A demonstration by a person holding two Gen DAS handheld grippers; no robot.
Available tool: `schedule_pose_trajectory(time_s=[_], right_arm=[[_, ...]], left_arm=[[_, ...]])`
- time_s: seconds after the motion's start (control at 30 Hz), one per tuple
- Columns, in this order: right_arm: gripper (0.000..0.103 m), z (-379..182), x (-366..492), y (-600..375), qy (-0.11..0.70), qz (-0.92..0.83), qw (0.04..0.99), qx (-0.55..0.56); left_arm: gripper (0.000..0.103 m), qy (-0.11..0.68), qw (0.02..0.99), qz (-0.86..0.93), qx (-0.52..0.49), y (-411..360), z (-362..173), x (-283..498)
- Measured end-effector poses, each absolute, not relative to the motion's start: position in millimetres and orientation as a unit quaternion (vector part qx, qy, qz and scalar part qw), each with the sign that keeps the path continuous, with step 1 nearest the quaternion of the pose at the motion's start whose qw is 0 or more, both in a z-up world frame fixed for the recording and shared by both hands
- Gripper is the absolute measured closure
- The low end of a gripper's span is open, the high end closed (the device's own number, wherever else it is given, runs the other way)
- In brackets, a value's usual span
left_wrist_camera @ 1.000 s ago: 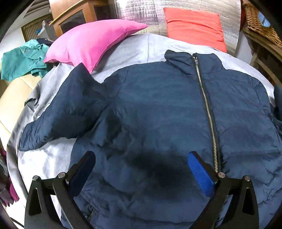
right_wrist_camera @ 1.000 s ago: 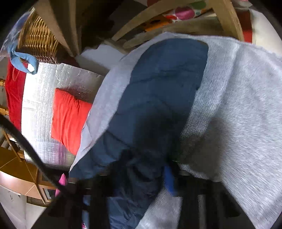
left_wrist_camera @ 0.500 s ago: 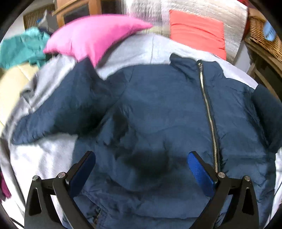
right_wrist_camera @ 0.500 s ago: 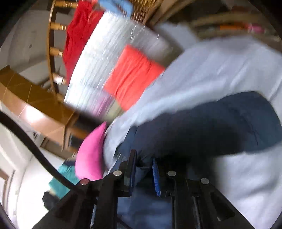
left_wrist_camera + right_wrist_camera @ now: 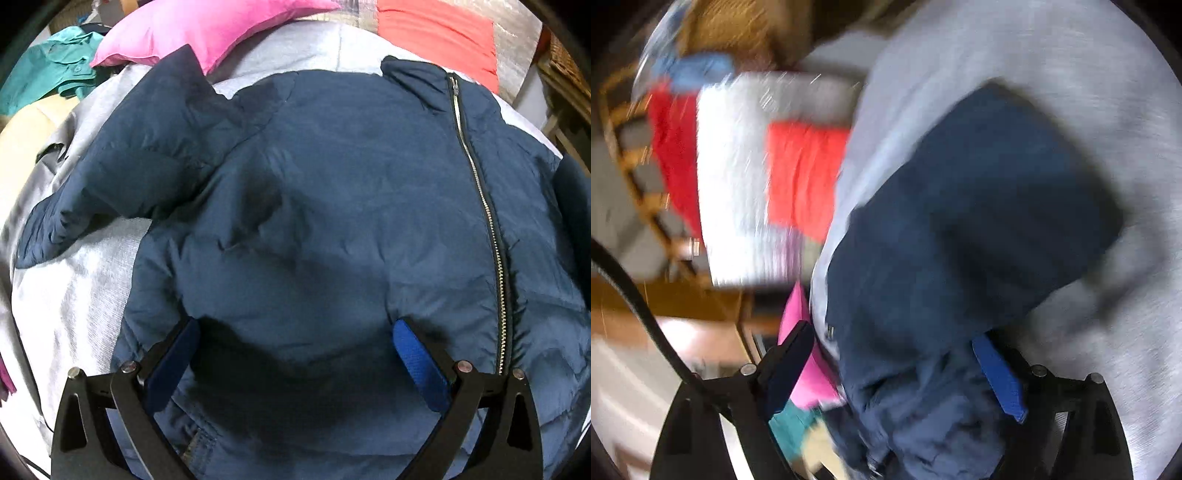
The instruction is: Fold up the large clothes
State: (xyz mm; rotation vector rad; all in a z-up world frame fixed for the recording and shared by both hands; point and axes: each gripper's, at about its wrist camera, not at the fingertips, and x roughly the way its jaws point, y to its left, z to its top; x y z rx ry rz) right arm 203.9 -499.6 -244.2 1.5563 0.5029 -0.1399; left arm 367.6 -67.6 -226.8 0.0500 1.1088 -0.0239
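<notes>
on the grey bed cover [image 5: 74, 295] a navy jacket [image 5: 332, 203] lies under the left gripper [image 5: 295, 332], fingers apart. the right gripper [image 5: 894, 347] fingers are opening, the sleeve [image 5: 979, 221] loose between them.

A navy blue puffer jacket [image 5: 332, 206] with a silver zipper [image 5: 480, 199] is lying on a pale grey sheet [image 5: 74, 295]. A bright pink pillow [image 5: 207, 26] and a coral-red cushion [image 5: 436, 33] are showing behind, with a teal garment [image 5: 48, 77] bunching at the left. Blue pads [image 5: 417, 365] are lining black fingers.
</notes>
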Motion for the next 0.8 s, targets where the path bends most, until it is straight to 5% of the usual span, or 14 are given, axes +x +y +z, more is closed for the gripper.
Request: schedule_pose_trajectory(time_s=[0.23, 0.3, 0.33, 0.37, 0.5, 0.8], right_arm=[[0.019, -277, 177, -523, 0.163, -0.102, 0.609, 0.769], [0.043, -276, 178, -525, 0.159, -0.117, 0.619, 0.760], [0.065, -276, 179, -524, 0.162, -0.130, 0.624, 0.753], [0.068, -275, 178, -524, 0.167, -0.145, 0.632, 0.743], [0.076, -234, 180, -515, 0.174, -0.173, 0.711, 0.660], [0.076, -97, 227, -359, 0.150, -0.063, 0.947, 0.277]], left_arm=[[0.000, 0.522, 0.853, 0.010, 0.023, -70, -232, 363], [0.000, 0.526, 0.850, 0.014, 0.027, -71, -232, 357], [0.000, 0.532, 0.846, 0.013, 0.029, -72, -230, 361], [0.000, 0.537, 0.843, 0.009, 0.032, -73, -228, 362], [0.000, 0.510, 0.860, 0.008, 0.022, -67, -210, 363], [0.000, 0.404, 0.913, 0.053, -0.002, -27, -156, 348]])
